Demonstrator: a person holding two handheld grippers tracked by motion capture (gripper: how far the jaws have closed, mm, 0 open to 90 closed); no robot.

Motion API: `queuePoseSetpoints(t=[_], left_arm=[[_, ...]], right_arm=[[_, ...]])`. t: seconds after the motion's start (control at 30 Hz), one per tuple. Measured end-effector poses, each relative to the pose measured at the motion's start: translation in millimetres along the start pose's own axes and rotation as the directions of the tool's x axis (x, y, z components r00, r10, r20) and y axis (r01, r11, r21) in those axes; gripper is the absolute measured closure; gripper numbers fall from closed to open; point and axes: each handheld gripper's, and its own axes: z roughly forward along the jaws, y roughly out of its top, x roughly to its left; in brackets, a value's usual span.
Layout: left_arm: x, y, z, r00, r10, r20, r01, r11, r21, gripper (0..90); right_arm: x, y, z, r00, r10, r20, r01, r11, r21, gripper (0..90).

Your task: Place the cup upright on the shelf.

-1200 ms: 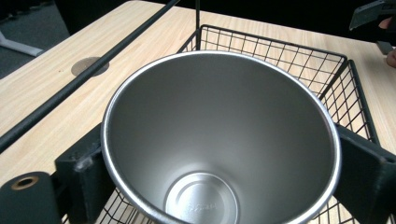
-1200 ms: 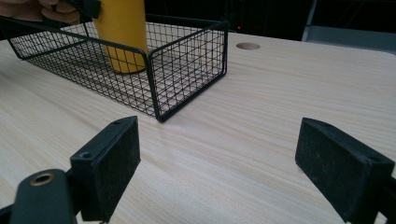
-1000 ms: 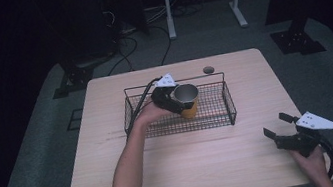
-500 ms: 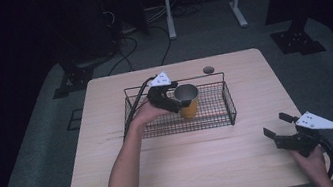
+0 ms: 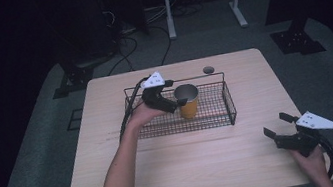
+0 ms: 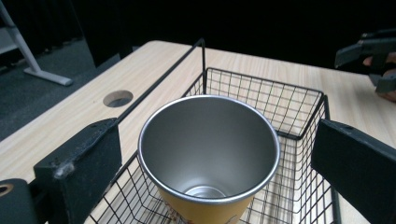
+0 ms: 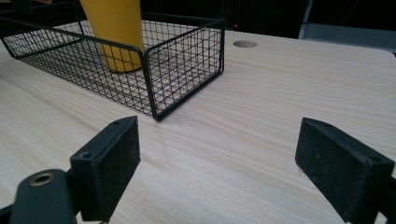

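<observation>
Tongs status, left unit (image 5: 171,100): jaws spread wide, one on each side of the cup (image 5: 188,101), with clear gaps between pads and cup wall in the left gripper view. Nothing is gripped; the left tongs (image 6: 219,172) stand released around the cup (image 6: 208,158) at rim height.

Tongs status, right unit (image 5: 281,128): jaws spread wide and empty, hovering low over bare table (image 5: 182,172) near the 4 o'clock corner, well apart from the basket (image 5: 230,106). In the right gripper view the right tongs (image 7: 233,163) face the basket's near corner (image 7: 154,70).

Cup location: upright inside the wire basket, about mid-length, base on the mesh floor. The basket sits just beyond table centre, toward 12 o'clock. The cup (image 7: 114,32) shows a yellow outer wall and a bare metal interior.

Progress, as a judgement: placement of the cup in the basket appears complete. Remaining work is likely limited to withdrawing the left tongs clear of the rim without tipping the cup.
</observation>
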Motion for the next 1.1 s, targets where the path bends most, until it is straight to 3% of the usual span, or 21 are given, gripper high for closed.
queuePoseSetpoints(t=[0.5,1.1], left_arm=[[-12.2,3.5,-11.7,0.9997,0.024,-0.01,-0.024,0.9993,-0.028,1.2],[-23.9,-0.2,-32.2,0.9991,0.023,-0.035,-0.026,0.9975,-0.066,1.2]], right_arm=[[0.0,0.0,-0.1,1.0,0.0,0.0,0.0,1.0,0.0,12.9],[0.2,0.0,0.5,1.0,-0.003,0.001,0.003,1.0,0.004,12.9]])
